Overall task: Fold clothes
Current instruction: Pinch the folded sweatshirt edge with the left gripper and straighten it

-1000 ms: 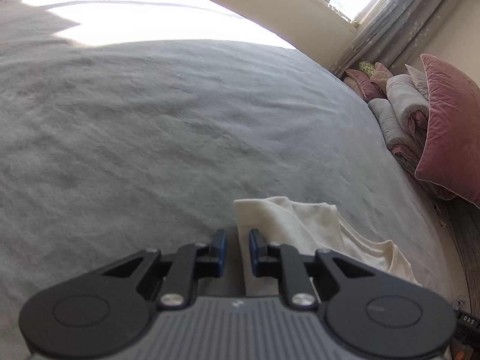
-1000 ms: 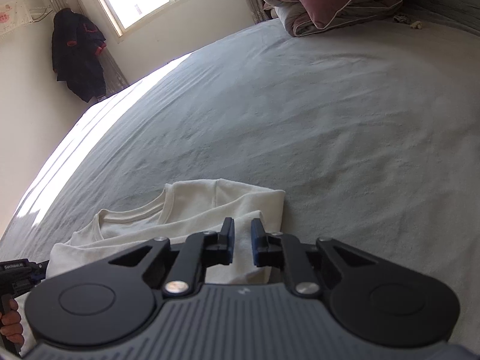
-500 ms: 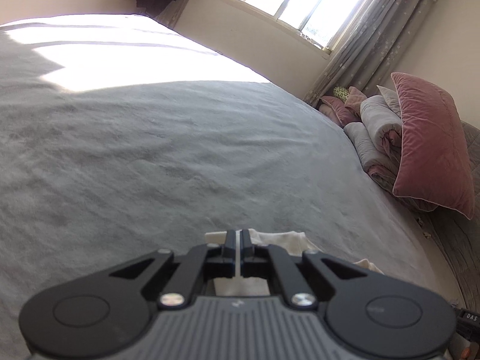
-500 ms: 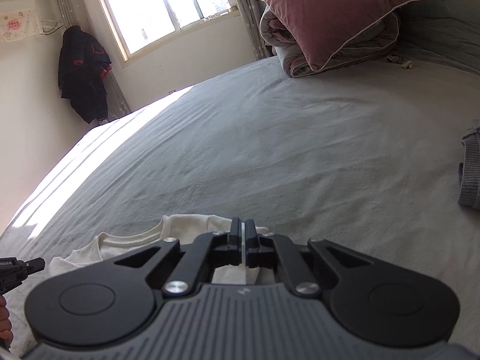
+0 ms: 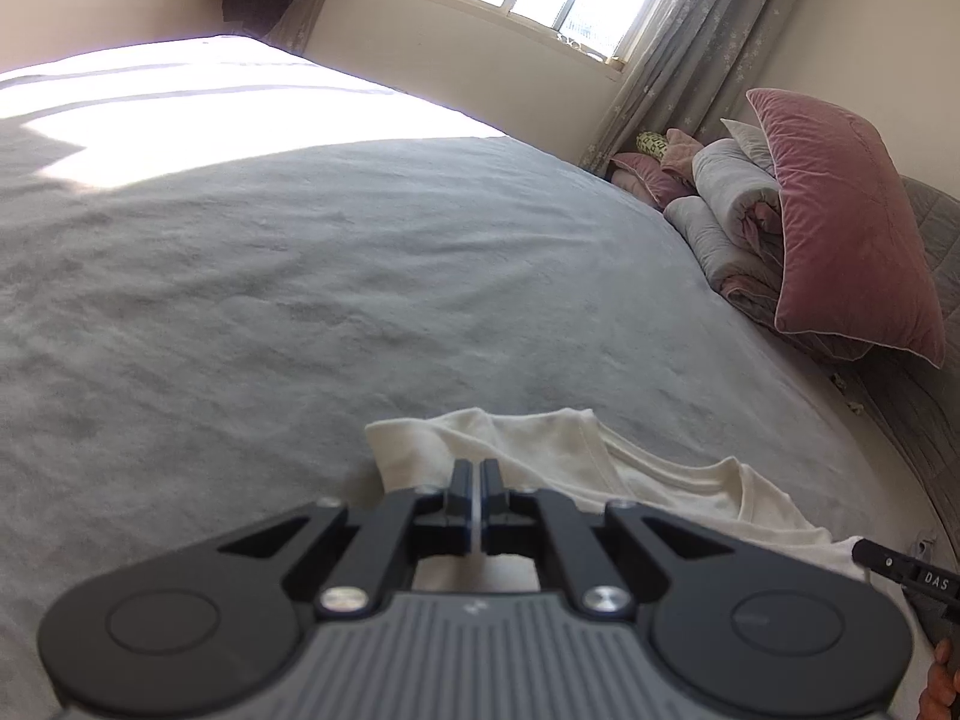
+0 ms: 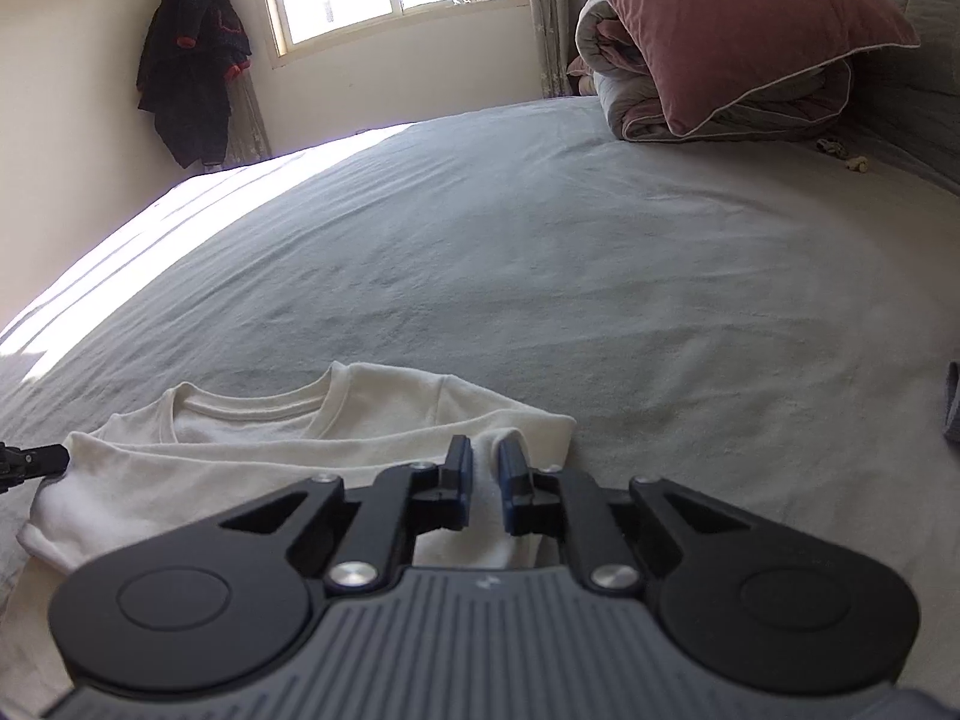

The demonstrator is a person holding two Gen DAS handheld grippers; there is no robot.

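Note:
A cream T-shirt [image 5: 540,444] lies on the grey bed [image 5: 300,276], collar showing, with one layer folded across it. My left gripper [image 5: 476,474] is shut, a thin strip of the shirt's cloth pinched between its fingers near a folded corner. In the right wrist view the same shirt [image 6: 240,480] spreads to the left. My right gripper [image 6: 485,456] sits over its right corner with a small gap between the fingers and shirt cloth showing behind it. The tip of the other gripper [image 6: 30,459] shows at the shirt's left edge.
A pink pillow [image 5: 840,228] rests on rolled bedding [image 5: 732,210] at the head of the bed. A dark coat [image 6: 192,60] hangs by the window. A grey garment [image 6: 951,402] peeks in at the right edge. Bare grey bedsheet [image 6: 600,270] stretches ahead.
Both grippers closed on the shirt's edge about half a second ago. The left stays shut on the cloth. The right has parted its fingers again, and more of the shirt shows.

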